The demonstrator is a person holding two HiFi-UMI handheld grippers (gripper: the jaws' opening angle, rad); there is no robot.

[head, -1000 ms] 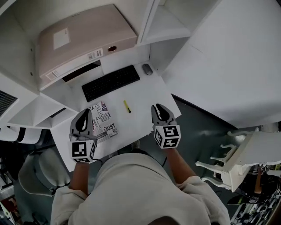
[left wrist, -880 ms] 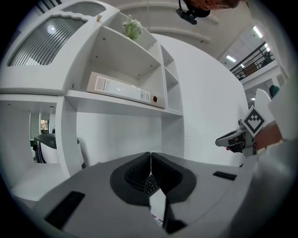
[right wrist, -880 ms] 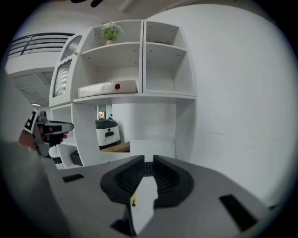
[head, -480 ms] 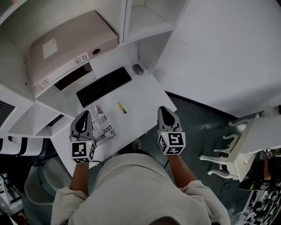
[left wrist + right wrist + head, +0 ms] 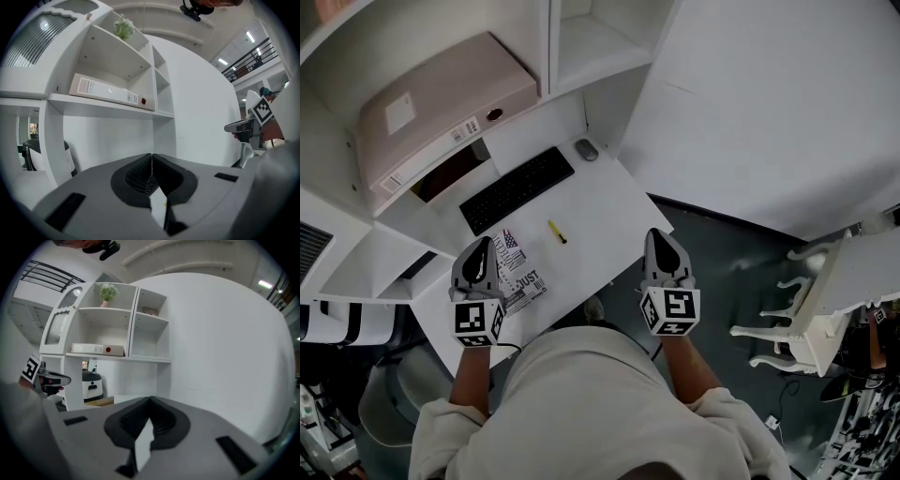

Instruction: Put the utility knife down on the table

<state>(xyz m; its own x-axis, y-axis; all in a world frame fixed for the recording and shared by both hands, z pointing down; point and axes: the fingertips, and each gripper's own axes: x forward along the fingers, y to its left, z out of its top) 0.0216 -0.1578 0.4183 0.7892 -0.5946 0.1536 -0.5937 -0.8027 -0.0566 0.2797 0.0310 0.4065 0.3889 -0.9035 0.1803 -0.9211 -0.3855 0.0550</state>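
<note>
Head view: slim yellow utility knife [image 5: 557,232] flat on table [image 5: 609,211]; left claw [image 5: 481,243] pressed together, right claw [image 5: 659,235] just closed, empty.

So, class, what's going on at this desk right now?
A person holds a claw in each hand near the white table's front edge. The yellow knife already lies on the table, near the keyboard and a printed paper, untouched. The left claw is shut and empty; the right claw has just closed on nothing.
</note>
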